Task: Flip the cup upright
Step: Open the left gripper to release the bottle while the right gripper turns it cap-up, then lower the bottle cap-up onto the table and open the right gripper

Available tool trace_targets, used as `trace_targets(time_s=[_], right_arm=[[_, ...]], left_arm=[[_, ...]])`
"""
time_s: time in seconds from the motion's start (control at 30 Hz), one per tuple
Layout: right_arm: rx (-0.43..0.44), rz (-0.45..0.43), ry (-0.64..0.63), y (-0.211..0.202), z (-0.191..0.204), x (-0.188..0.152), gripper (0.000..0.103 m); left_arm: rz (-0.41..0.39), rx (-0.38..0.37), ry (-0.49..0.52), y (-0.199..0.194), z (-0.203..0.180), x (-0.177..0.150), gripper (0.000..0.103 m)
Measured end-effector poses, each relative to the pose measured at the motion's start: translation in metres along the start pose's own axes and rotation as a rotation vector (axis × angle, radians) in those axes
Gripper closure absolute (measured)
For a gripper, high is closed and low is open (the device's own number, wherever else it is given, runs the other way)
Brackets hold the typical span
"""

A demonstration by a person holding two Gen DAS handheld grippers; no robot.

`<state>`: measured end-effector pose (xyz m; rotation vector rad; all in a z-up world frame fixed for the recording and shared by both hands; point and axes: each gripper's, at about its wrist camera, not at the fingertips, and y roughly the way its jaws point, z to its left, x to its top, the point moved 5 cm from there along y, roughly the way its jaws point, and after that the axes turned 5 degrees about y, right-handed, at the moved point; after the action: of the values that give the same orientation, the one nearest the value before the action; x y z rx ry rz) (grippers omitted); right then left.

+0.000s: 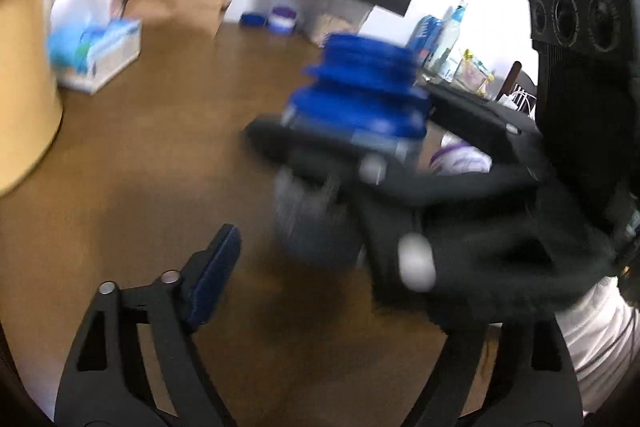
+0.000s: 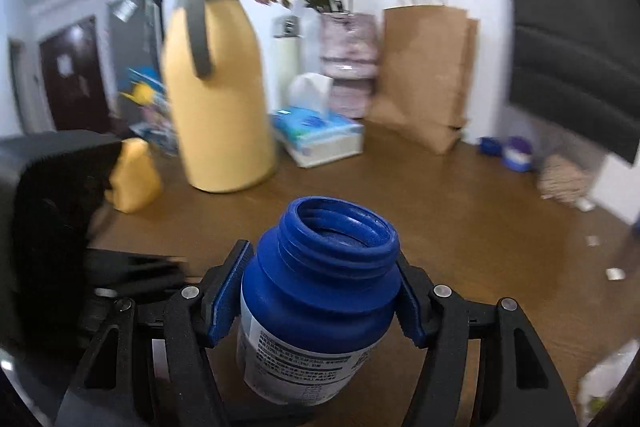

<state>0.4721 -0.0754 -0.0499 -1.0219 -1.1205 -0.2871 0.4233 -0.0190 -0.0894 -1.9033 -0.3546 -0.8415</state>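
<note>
The brown counter [image 2: 460, 211] carries one tall yellow jug [image 2: 218, 99] with a grey strap, one brown paper bag [image 2: 424, 75], one vase of dried flowers [image 2: 348, 63], one tissue box [image 2: 320, 139] and two small blue-and-purple lids [image 2: 506, 151] by the wall.

The cup here is one blue plastic bottle [image 2: 320, 291] with a wide threaded mouth, no lid, and a white printed label. It is lifted above the counter between the fingers of the right gripper [image 2: 320, 295], which are closed on its shoulder just below the neck; the mouth points up and away, somewhat tilted. From the left wrist view the bottle [image 1: 352, 107] is blurred, in mid-swing.

It looks light and probably empty, with stiff walls that should bear a firm squeeze. The smooth plastic and glossy label could slip, so the shoulder, where the body narrows, seems the surest hold.

The left gripper [image 1: 340, 275] has its fingers spread wide, holding nothing, low beside the bottle.
</note>
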Motion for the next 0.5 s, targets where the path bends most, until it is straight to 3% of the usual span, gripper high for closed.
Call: trace_targets(time_s=[0.1, 0.2, 0.5], right_arm=[[-0.070, 0.014, -0.008, 0.004, -0.006, -0.006, 0.033], [-0.109, 0.063, -0.039, 0.009, -0.005, -0.011, 0.017], [-0.113, 0.036, -0.027, -0.024, 0.000, -0.005, 0.017]], left_arm=[[0.000, 0.117, -0.024, -0.010, 0.010, -0.011, 0.011], [0.001, 0.186, -0.043, -0.018, 0.018, -0.015, 0.011], [-0.039, 0.241, -0.060, -0.048, 0.008, -0.013, 0.010]])
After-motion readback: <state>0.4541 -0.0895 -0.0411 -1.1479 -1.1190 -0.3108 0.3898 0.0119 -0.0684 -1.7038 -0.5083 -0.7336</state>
